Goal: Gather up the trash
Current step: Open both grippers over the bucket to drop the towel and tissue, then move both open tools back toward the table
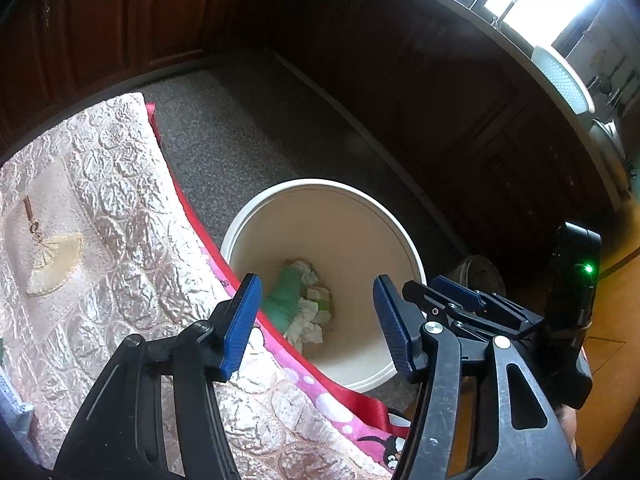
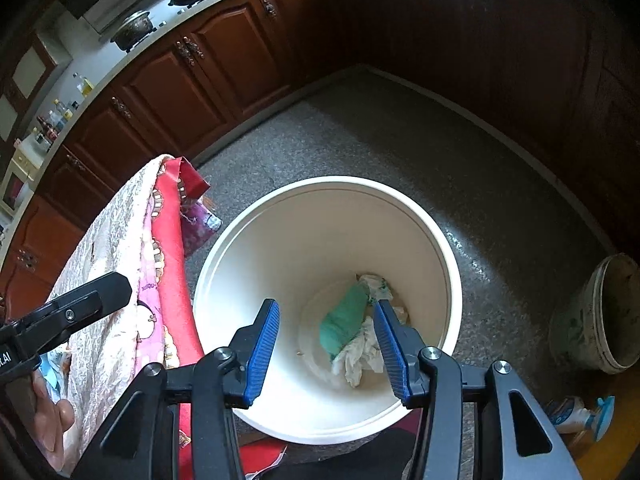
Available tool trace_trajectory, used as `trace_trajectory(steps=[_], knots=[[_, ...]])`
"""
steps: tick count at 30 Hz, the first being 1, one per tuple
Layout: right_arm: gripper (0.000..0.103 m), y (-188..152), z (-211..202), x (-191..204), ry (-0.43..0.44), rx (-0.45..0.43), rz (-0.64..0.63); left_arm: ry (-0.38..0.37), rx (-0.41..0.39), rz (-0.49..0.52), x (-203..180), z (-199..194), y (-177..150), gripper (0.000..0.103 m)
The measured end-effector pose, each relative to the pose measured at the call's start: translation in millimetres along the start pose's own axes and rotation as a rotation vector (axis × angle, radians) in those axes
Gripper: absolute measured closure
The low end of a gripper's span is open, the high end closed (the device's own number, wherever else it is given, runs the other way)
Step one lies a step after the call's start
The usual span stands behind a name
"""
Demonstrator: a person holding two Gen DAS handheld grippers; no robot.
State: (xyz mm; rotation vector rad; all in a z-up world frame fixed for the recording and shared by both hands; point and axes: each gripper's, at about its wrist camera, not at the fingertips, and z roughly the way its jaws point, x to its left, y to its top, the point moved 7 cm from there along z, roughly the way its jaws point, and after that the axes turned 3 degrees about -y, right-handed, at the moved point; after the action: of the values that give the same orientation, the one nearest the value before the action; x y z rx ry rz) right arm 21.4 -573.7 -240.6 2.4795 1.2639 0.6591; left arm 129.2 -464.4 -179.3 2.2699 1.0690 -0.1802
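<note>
I have both tools poised over the round white plastic bin (image 2: 424, 216), which stands on the speckled grey floor (image 2: 400, 132) just beside the quilted pink cloth-covered counter (image 1: 100, 200). The right gripper (image 2: 326, 350) has its jaws apart and empty, and so does the left gripper (image 1: 318, 324). The trash is at the bottom of the bin: a crumpled green wrapper (image 2: 344, 326) with white tissue wads (image 2: 360, 354) touching it at about four o'clock. The drop looks done to me, though I cannot tell from these views whether more rubbish waits on the counter; a pale blue scrap at nine o'clock in the right view may be one. For the next pickup I would swing the left tool back over the quilt, keep its jaws wide, and stay clear of the red cloth edge (image 1: 208, 240) so nothing snags.
</note>
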Motion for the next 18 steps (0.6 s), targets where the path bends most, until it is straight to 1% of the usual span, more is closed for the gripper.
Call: trace_trajectory(steps=[1,4,7,14,18], knots=[[0.056,-1,0,0,0.0,-0.001,-0.002,0.002,-0.003,0.002,4,-5,-7,0.046],[0.055,-1,-2,2,0.001,-0.002,-0.006,0.012,-0.014,0.012,1,-10,-7,0.046],[0.052,-1,-5,4,0.0,-0.009,-0.004,0.021,-0.021,0.018,0,-14,-13,0.046],[0.051,-1,-15,16,-0.009,-0.024,-0.027,0.044,-0.045,0.006,6,-35,-20,0.046],[0.045,1,-26,26,-0.011,-0.049,-0.043,0.066,-0.071,0.007,11,-54,-25,0.046]])
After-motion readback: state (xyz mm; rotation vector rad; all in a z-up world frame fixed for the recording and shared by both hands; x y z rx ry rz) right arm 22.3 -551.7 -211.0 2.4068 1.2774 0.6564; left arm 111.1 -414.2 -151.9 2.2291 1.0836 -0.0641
